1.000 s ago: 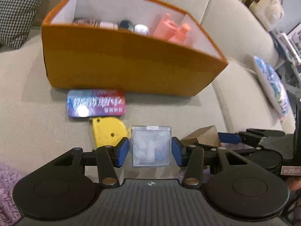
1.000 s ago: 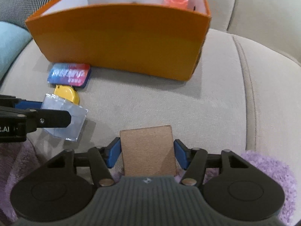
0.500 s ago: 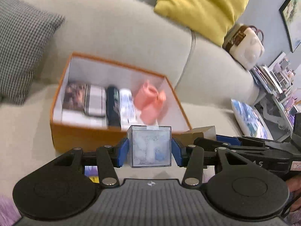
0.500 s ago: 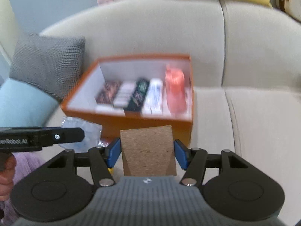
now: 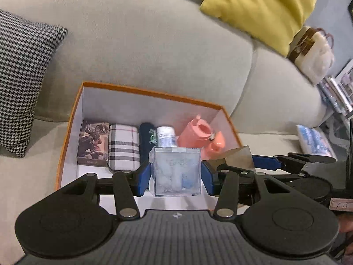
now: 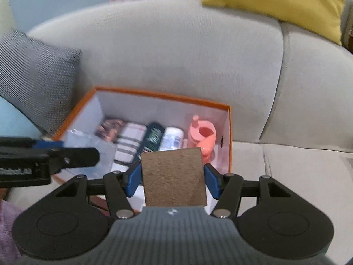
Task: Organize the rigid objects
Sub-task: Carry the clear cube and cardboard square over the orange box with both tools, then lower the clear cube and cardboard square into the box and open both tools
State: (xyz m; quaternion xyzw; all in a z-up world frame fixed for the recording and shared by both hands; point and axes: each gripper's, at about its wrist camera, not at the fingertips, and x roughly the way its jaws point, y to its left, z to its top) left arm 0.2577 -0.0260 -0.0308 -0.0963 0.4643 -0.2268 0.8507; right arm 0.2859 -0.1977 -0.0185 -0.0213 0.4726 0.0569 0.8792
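Note:
My left gripper (image 5: 175, 174) is shut on a clear plastic cube (image 5: 176, 171) with pale blue contents, held over the near part of the orange box (image 5: 66, 132). My right gripper (image 6: 172, 177) is shut on a brown cardboard box (image 6: 173, 176), also above the orange box (image 6: 154, 94) near its right front. In the left wrist view the right gripper with its cardboard box (image 5: 239, 156) shows just to the right. Inside the orange box lie a picture card box (image 5: 92, 143), a plaid case (image 5: 123, 145), a dark case (image 5: 145, 141), a white bottle (image 5: 165, 135) and a pink container (image 5: 198, 134).
The orange box sits on a beige sofa seat (image 6: 297, 172) against the backrest. A houndstooth cushion (image 5: 19, 70) is at the left, a yellow cushion (image 5: 260, 6) on the backrest. A plush toy (image 5: 313, 53) and a blue patterned bag (image 5: 315, 139) lie at the right.
Both grippers have risen and moved forward with their loads, from the seat in front of the orange box to above its open top. The tin and yellow piece have left view.

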